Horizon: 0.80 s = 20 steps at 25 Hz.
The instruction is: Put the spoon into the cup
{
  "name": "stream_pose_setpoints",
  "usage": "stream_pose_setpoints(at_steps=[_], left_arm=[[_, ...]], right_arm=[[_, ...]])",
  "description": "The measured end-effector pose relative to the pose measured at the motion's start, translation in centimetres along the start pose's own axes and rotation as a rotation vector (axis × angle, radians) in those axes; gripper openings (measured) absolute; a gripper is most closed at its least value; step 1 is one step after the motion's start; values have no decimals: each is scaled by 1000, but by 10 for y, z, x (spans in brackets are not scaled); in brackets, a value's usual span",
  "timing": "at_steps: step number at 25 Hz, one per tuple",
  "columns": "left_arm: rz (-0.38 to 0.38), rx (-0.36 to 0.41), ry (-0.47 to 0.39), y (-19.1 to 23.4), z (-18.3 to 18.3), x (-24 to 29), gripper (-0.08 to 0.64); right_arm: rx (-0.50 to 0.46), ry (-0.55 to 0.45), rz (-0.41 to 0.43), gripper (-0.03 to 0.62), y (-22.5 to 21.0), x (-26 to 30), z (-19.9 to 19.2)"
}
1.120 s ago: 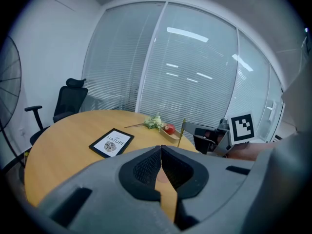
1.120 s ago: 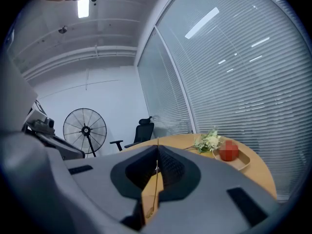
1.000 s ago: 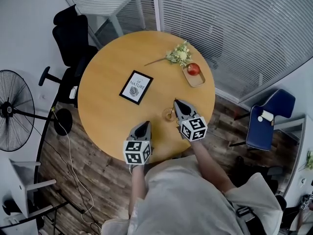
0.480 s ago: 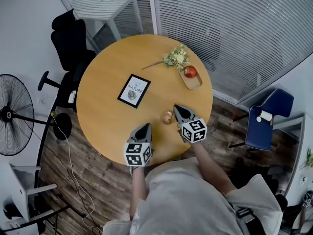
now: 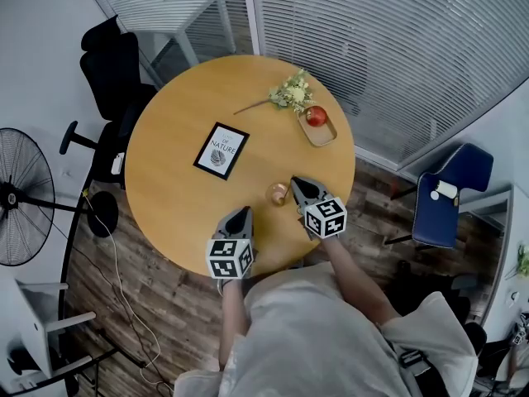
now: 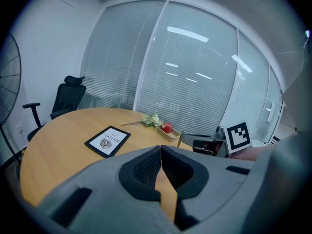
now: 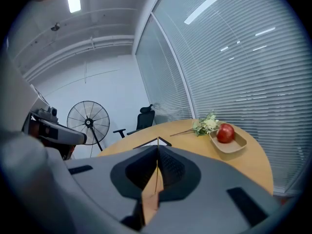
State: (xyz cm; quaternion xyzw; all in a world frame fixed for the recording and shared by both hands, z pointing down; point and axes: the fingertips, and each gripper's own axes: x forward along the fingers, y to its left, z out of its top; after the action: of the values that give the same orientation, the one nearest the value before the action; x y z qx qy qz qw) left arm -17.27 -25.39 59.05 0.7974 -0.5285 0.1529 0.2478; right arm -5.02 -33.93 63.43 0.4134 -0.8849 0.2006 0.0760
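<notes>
A small amber cup stands on the round wooden table near its front edge. My right gripper hangs just right of the cup, shut on the thin gold spoon, whose handle pokes up between the jaws of the right gripper. In the left gripper view the spoon shows as a gold sliver at the right gripper. My left gripper sits at the table's front edge, left of the cup; the left gripper is shut with nothing in it.
A black framed card lies mid-table. Flowers and a wooden tray holding a red apple sit at the far right. A black office chair, a fan and a blue chair surround the table.
The head view has drifted, so the table sits slightly further left. The right gripper has eased a little to the right of the cup. The left gripper holds still.
</notes>
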Motion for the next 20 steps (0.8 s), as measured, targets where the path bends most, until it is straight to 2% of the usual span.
stream_pose_setpoints(at_steps=[20], left_arm=[[14,-1,5,6,-5,-7,9]], right_arm=[[14,70,3,3,2,9,-29]])
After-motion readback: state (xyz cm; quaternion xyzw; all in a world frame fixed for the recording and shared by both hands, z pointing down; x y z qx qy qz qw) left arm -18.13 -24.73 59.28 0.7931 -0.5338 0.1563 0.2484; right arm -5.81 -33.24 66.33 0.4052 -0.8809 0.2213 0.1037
